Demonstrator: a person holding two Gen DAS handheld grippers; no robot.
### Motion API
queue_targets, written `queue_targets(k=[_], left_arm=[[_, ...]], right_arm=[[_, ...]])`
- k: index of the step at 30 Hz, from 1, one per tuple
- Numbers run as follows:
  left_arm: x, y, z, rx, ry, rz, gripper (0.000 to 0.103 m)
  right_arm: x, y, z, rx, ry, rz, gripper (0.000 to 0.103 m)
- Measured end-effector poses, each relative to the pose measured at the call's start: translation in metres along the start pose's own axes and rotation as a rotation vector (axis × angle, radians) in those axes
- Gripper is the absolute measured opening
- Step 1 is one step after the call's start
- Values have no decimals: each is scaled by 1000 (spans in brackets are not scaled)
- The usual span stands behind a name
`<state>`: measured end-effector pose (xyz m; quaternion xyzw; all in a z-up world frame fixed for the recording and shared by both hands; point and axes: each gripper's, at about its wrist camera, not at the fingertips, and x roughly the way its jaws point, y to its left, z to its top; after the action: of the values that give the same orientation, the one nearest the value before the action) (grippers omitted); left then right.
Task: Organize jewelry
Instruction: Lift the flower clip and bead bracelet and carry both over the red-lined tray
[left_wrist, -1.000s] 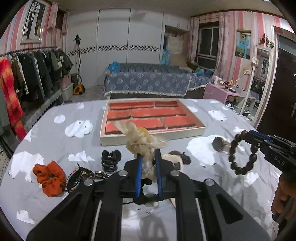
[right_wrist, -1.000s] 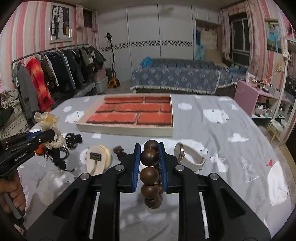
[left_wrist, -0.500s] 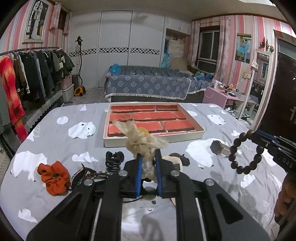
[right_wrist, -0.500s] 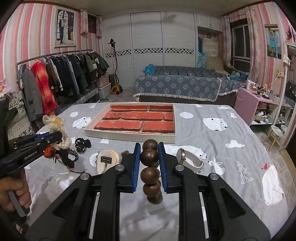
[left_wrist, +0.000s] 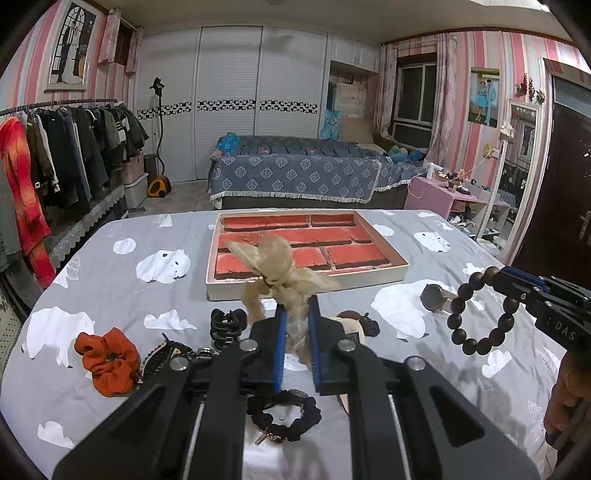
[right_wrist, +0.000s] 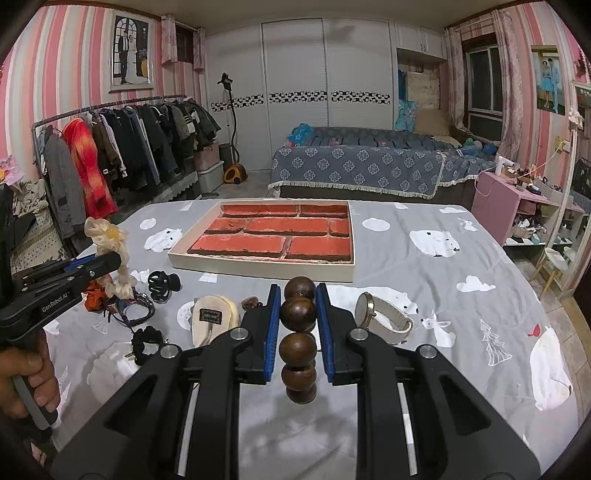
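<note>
Aloft, left gripper (left_wrist: 295, 332) clamps a gauze hair tie (left_wrist: 280, 273), right gripper (right_wrist: 298, 317) a bead bracelet (right_wrist: 298, 332) (both pinched tight) — next, likely, lowering into the tray (right_wrist: 258, 266).

Bed (right_wrist: 369, 166) w/ blue patterned cover at the back, white wardrobe (right_wrist: 325, 92) behind it. Clothes rack (right_wrist: 122, 147) along the left wall, wedding photo (right_wrist: 131, 55) above. Garment steamer (right_wrist: 234, 147) by the wardrobe. Pink side table (right_wrist: 506, 199) on the right, w/ small clutter on top.

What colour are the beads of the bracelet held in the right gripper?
Dark brown, glossy wood-like beads on the bracelet; best seen in the right wrist view.
</note>
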<state>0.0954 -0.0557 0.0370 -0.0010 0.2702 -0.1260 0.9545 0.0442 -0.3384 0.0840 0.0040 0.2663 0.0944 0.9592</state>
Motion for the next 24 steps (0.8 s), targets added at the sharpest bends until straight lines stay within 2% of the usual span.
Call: queue_targets(k=[14,24], left_arm=[[2,5,12,2,-20,22,11],[11,18,46,4,-78,65,11]], right_arm=[[11,-7,10,-12,-12,-5,20],[23,-10,39,-33,-60,-12,20]])
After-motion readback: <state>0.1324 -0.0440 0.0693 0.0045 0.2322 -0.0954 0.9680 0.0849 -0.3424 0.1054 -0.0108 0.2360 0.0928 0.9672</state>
